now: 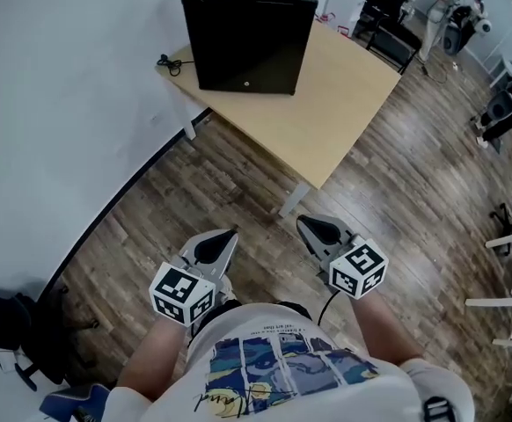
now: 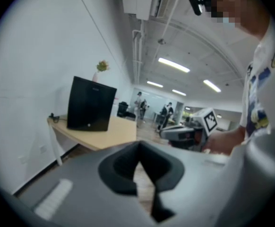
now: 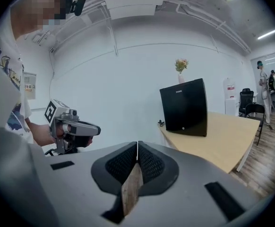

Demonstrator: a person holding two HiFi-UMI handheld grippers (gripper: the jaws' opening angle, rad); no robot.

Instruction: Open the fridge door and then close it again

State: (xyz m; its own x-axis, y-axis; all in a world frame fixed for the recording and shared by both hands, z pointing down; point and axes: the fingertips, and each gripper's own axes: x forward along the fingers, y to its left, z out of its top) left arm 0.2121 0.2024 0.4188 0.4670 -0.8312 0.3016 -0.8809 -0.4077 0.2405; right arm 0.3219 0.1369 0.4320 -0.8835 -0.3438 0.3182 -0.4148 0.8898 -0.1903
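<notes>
A black mini fridge (image 1: pixel 249 32) stands with its door closed on the far left part of a light wooden table (image 1: pixel 335 104). It also shows in the left gripper view as the fridge (image 2: pixel 90 104) and in the right gripper view as the fridge (image 3: pixel 184 107). Both grippers are held low, close to the person's body and well short of the table. The left gripper (image 1: pixel 229 234) is shut and holds nothing, its jaws (image 2: pixel 138 149) meeting. Beside it the right gripper (image 1: pixel 303 223) is shut too, its jaws (image 3: pixel 137 146) pressed together and empty.
A small vase with a flower (image 3: pixel 181 67) sits on the fridge top. A cable (image 1: pixel 171 62) lies at the table's left corner by the white wall (image 1: pixel 54 104). Office chairs (image 1: pixel 388 16) and people stand at the far right. A dark bag (image 1: pixel 18 328) lies on the wooden floor at my left.
</notes>
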